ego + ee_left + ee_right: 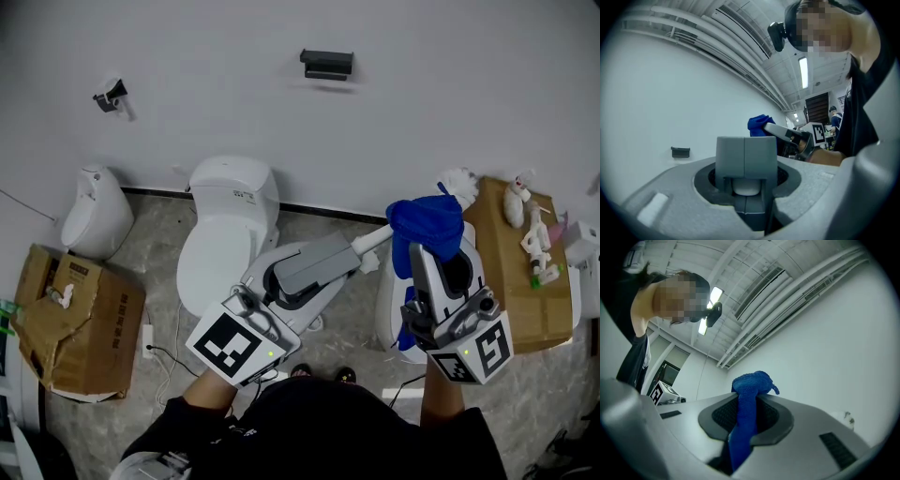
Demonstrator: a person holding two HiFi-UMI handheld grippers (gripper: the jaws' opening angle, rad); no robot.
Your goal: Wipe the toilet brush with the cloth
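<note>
Looks like you're mid-wipe: your left hand-held gripper [353,247] clamps the toilet brush [377,238] handle up in the air, your right hand-held gripper [433,249] pinches the blue cloth [427,221] over its shaft, so next I'd slide it along.

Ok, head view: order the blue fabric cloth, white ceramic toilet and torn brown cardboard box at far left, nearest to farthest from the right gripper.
1. Blue fabric cloth, clamped in the right gripper tongs.
2. White ceramic toilet, leftward by the wall.
3. Torn brown cardboard box, far left on the floor.
</note>
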